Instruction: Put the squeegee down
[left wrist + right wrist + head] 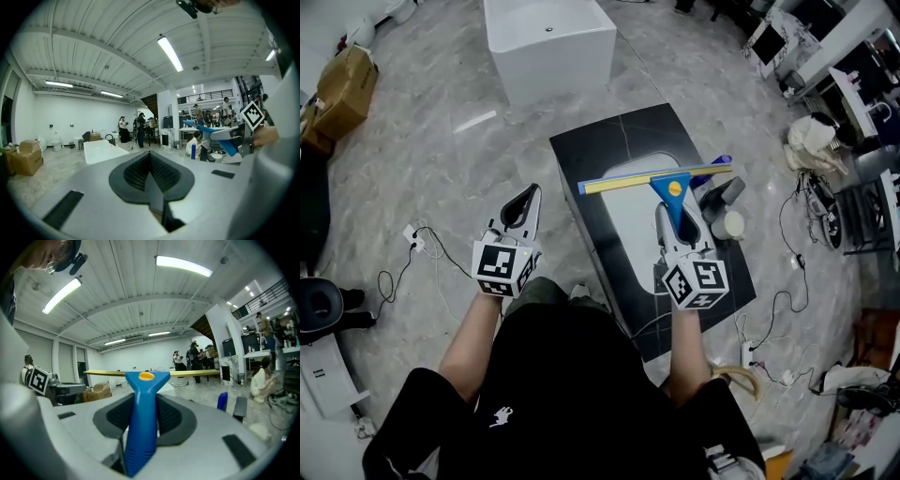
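While the right gripper (676, 223) is clenched on the blue handle of the squeegee (661, 180) in the head view, the left gripper (523, 204) hangs to the left of it over the grey floor (441, 159). The squeegee's yellow blade runs left to right at the far end, over a black slab (600, 155) with a white oval patch (whether it touches the slab cannot be told from above). A blue bottle (723, 161) and a white round thing (730, 225) sit at the slab's right edge. A white bathtub (548, 42) stands farther off.

The left gripper view shows its ribbed pads meeting with nothing between them, and the squeegee off to the right.

The right gripper view shows both pads pressing the handle's sides, the blade lying level beyond the jaw tips.
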{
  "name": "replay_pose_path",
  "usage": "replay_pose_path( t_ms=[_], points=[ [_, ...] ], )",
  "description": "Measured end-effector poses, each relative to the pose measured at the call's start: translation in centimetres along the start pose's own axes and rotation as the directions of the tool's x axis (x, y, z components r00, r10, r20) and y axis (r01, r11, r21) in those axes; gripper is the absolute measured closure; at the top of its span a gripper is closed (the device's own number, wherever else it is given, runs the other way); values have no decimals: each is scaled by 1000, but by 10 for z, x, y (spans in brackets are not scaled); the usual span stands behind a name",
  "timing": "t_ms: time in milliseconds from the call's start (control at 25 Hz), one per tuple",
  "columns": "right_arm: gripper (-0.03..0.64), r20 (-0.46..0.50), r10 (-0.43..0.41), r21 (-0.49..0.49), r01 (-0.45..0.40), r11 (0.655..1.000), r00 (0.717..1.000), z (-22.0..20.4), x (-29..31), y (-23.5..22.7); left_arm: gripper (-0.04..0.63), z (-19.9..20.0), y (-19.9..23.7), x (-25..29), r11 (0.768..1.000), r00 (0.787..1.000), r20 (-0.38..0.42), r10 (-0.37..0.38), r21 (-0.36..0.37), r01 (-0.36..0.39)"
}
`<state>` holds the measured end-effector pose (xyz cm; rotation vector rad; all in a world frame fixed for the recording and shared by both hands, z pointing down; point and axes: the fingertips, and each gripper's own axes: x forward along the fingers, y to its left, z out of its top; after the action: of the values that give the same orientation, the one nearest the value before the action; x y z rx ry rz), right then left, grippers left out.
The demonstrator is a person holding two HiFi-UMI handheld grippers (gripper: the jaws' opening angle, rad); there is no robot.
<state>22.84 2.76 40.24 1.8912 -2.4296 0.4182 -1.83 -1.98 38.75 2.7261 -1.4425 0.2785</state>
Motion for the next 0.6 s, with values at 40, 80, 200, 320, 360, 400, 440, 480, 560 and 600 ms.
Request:
replay_pose_path(
  t_ms=[40,80,200,320,360,400,440,480,560,600],
  points=[
    [485,-2,0,0,0,1000,1000,0,0,-1,594,0,0,2,1000,1000,0,-1,-3,1],
    [485,-4,-1,0,1,1000,1000,1,1,-1,594,0,0,3,1000,1000,-1,-3,-5,3],
    [485,-11,0,-5,0,1000,1000,2,5,1,594,-1,3,6,1000,1000,-3,-9,-10,9],
    [485,-15,3,-17,-3,1000,1000,2,12,5,594,-5,7,11,1000,1000,-8,-16,-16,15],
    [485,-17,1,-20,-1,1000,1000,3,15,5,594,-6,9,14,1000,1000,-10,-20,-18,20],
    [485,-20,-2,-23,2,1000,1000,3,18,5,594,-7,11,18,999,1000,-12,-26,-20,26],
    [485,-24,-7,-25,6,1000,1000,3,22,4,594,-7,14,22,999,999,-12,-33,-21,33],
    [485,-27,-14,-26,13,1000,1000,3,26,3,594,-7,18,27,999,999,-13,-41,-22,40],
    [485,-30,-34,-23,34,999,999,4,36,1,594,-7,26,39,998,998,-13,-58,-23,57],
    [485,-29,-44,-21,44,999,999,6,41,-1,594,-6,31,45,998,998,-13,-66,-22,65]
  ],
)
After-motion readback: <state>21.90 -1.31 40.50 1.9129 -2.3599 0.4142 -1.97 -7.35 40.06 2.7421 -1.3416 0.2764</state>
